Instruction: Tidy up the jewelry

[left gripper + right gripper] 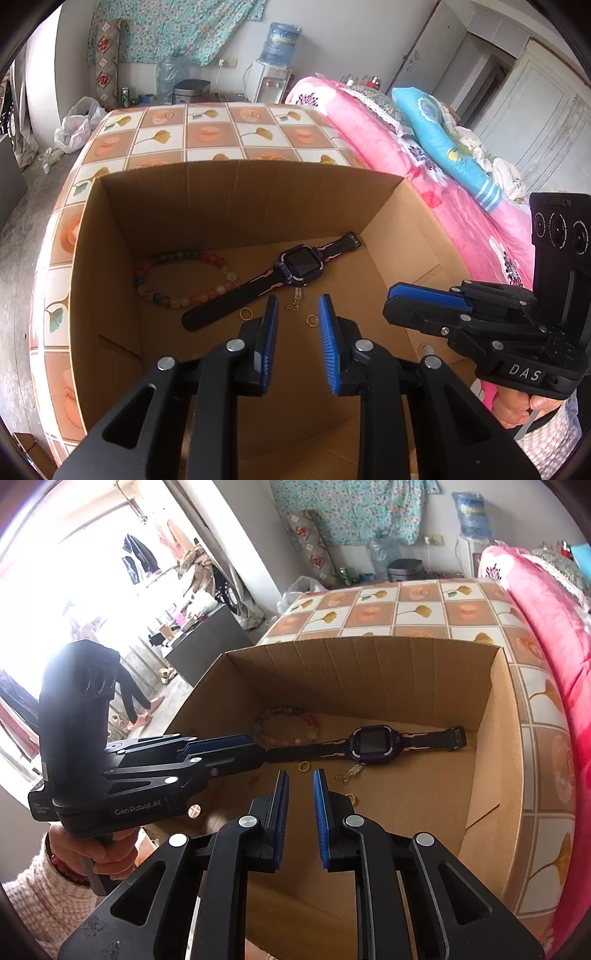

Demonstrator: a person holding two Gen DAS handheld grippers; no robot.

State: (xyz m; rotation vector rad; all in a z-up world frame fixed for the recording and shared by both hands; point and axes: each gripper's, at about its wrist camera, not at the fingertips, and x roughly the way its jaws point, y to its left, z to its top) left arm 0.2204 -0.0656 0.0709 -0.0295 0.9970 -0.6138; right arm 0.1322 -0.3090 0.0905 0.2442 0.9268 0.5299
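**Open-topped cardboard box, jewelry crowding its far floor**

The cardboard box (pixel 110 236) is open above, walled on four sides. On its floor toward the far wall lie a bead bracelet (pixel 184 277), a watch (pixel 295 264), two gold rings (pixel 245 314) and a small chain (pixel 293 304). The near floor is bare cardboard.

A worktop (pixel 207 129) covered in a tile-and-leaf pattern carries an open cardboard box (pixel 258 192), which stands directly ahead of and beneath both tongs.
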